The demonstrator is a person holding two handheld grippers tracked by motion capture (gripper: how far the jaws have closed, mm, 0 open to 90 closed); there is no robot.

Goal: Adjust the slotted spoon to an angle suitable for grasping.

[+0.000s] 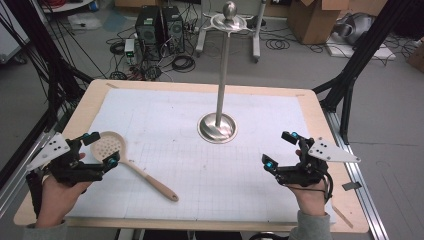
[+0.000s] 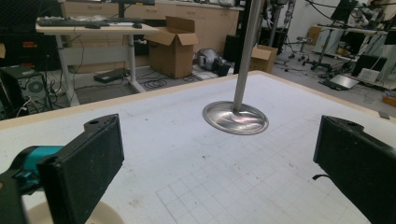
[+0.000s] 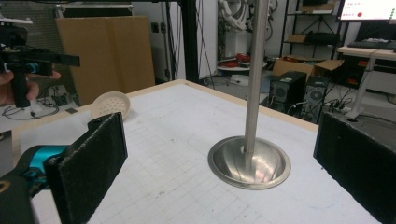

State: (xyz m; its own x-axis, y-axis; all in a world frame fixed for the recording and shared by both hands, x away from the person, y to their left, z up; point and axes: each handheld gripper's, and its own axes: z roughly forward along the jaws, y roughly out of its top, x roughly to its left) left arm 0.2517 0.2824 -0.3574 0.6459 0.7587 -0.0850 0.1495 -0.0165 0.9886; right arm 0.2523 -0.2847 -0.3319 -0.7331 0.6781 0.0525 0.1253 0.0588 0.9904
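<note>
The left gripper point(image 1: 100, 150) hovers with its jaws spread wide just over the perforated head of the slotted spoon point(image 1: 131, 162), gripping nothing; the right gripper point(image 1: 280, 150) waits released and empty, well apart. The spoon lies flat on the white mat point(image 1: 200, 170), not yet grasped, so picking it up and likely hanging it on the metal stand point(image 1: 218, 125) all remains.

Steel stand point(image 1: 218, 125) mid-table point(image 1: 310, 107)
</note>
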